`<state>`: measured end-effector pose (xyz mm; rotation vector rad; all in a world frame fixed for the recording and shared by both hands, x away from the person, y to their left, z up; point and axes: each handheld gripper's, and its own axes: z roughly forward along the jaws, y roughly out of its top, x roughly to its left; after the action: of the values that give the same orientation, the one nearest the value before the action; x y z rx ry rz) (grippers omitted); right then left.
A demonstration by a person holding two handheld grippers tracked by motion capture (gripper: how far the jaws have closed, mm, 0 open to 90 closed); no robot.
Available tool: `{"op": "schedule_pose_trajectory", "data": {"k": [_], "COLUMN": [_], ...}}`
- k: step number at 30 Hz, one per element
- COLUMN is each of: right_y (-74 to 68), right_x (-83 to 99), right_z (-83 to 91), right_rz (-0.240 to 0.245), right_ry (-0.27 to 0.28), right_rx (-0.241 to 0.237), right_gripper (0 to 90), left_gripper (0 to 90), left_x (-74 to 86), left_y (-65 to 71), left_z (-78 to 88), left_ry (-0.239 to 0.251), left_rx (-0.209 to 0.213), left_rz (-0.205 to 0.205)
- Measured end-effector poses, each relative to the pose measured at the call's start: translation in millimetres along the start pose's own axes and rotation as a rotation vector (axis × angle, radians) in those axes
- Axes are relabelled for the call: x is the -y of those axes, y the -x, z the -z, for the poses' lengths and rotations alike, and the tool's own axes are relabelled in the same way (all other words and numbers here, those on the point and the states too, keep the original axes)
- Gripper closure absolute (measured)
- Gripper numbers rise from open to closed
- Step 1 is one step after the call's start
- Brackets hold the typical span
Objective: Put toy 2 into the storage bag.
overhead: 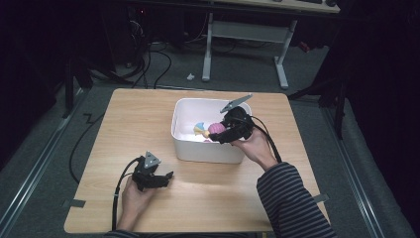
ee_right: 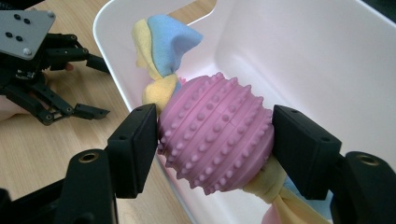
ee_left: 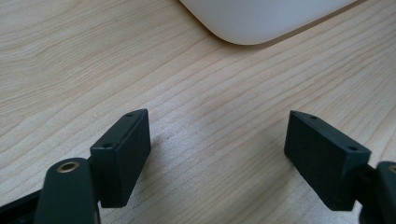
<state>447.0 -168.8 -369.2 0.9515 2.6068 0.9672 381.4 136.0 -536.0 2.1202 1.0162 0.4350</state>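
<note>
Our right gripper (ee_right: 215, 142) is pinching a pink bumpy ball (ee_right: 215, 134), with 1 black pad on each side of it. The ball is part of a chew toy: soft cloth strips in yellow and blue (ee_right: 163, 44) come out of both ends like a wrapped candy. We hold the toy just over the inside of the white plastic bin (ee_right: 303, 51), close to its near wall. In the high view the right gripper (overhead: 224, 133) reaches into the white bin (overhead: 184, 148) from its right side.

Our left gripper (ee_left: 217, 144) has its 2 jaws spread wide with nothing between them, just bare wood. In the high view it (overhead: 166, 177) rests on the wooden table (overhead: 223, 198), in front of the bin's left corner.

What could go wrong? We think the ball could pop out sideways, because it is round and rubbery, and the pads only touch it on 2 small spots. The little bumps and ridges should help it stay. If we let go too near the wall, the toy could catch on the rim and tip onto the table. The floppy cloth ends could also hang over the edge.

The bin is smooth and shiny with round corners. The table has pale wood lines.
</note>
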Motion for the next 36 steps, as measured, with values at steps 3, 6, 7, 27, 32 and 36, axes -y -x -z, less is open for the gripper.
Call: {"op": "schedule_pose_trajectory", "data": {"k": [3, 6, 7, 27, 32, 36], "right_y": [-1.1, -1.6, -1.4, 1.7, 4.6, 6.7], "right_x": [1.0, 1.6, 1.7, 17.7, 28.6, 38.8], "right_z": [-0.9, -1.5, -1.4, 24.9, 42.2, 54.9], "right_rz": [-0.004, -0.005, -0.008, -0.029, -0.051, -0.070], "right_ry": [0.006, 0.008, 0.009, 0.109, 0.154, 0.182], "right_rx": [-0.017, -0.013, -0.013, 0.039, 0.067, 0.090], "right_gripper": [33.6, 33.5, 33.4, 30.2, 32.2, 33.1], "left_gripper": [22.9, 23.0, 23.0, 23.2, 23.2, 23.2], "left_x": [0.0, 0.0, 0.0, 0.1, 0.0, 0.0], "left_y": [0.0, -0.1, -0.1, -0.1, 0.0, 0.0], "left_z": [0.0, 0.0, 0.0, 0.0, 0.0, 0.0], "left_ry": [0.000, 0.001, 0.001, 0.002, 0.002, 0.001], "left_rx": [0.000, 0.000, 0.001, 0.000, 0.000, -0.001], "left_rz": [0.000, 0.001, 0.001, 0.003, 0.002, 0.002]}}
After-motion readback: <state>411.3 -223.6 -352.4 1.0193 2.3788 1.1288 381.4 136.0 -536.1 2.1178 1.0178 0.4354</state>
